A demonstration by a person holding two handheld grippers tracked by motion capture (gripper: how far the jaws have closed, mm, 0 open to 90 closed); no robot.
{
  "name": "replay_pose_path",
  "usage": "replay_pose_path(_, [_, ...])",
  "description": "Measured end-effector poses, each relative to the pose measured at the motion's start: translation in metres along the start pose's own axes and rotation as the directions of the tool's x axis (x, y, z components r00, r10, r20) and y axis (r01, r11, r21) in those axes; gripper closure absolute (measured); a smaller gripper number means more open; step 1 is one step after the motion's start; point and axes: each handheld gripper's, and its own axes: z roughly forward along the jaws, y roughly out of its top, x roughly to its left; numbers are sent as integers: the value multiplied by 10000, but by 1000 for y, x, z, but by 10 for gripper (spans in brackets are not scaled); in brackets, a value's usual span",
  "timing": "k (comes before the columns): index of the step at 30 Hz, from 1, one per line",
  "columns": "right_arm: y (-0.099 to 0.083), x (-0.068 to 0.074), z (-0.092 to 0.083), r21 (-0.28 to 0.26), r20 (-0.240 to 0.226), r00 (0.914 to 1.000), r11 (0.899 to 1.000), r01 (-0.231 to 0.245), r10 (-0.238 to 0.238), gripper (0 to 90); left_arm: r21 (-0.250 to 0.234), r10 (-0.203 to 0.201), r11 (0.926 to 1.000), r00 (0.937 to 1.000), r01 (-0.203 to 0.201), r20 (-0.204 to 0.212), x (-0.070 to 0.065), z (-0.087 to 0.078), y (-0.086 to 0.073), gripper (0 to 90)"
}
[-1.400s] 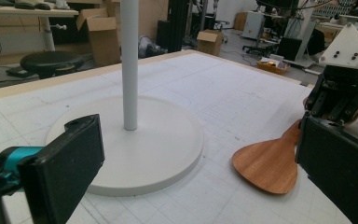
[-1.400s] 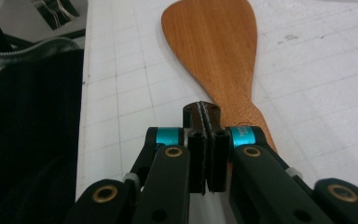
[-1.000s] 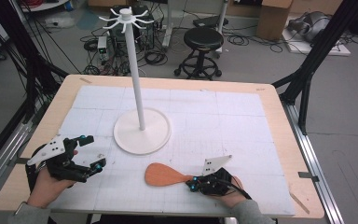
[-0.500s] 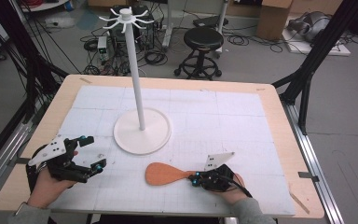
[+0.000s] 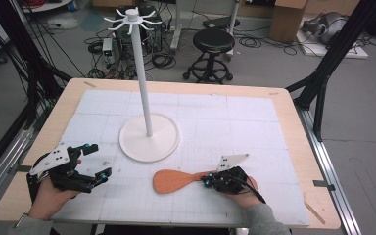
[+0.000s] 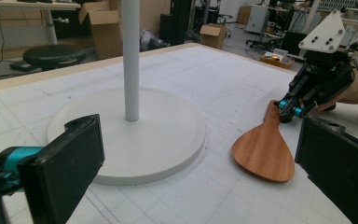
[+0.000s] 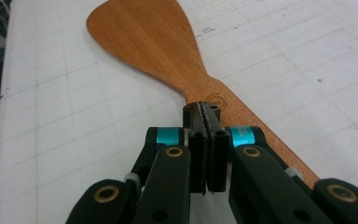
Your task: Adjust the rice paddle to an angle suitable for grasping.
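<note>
Spatula (image 5: pixel 174 180) on mat (image 5: pixel 235 122), right-front of stand base (image 5: pixel 149 137).

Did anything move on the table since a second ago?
Hardly anything. The right claw crept a little toward the wooden spatula and sits shut over its handle, not clearly pinching it. The spatula, the white stand and the open left claw stayed where they were.

We are in a lab or workshop: cables (image 5: pixel 103 49) sprawl over a grey concrete floor (image 5: pixel 362 112), a black stool (image 5: pixel 214 41) and cardboard boxes (image 5: pixel 293 19) stand behind the surface (image 5: pixel 284 105), and black frame struts (image 5: pixel 333 54) surround it.
</note>
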Motion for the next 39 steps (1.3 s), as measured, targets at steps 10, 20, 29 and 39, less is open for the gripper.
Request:
replay_pose_path(10, [7,6,-7,-609,-92,9997,9979,239,-245,900,-92,-53,9999,10000,53,-52,1,-2,0,18])
replay_pose_path(20, [41,24,2,-1597,-561,9943,9839,805,-904,900,1,105,9999,9998,-105,-196,-1,-2,-1,18])
replay_pose_path(29, [61,25,24,-1523,-1009,9881,9833,999,-1160,900,133,159,9998,9994,-155,-303,-4,-8,-4,18])
replay_pose_path(39, [87,26,58,-1560,-1392,9818,9820,1069,-1290,900,203,154,9997,9990,-145,-431,-8,-16,-6,18])
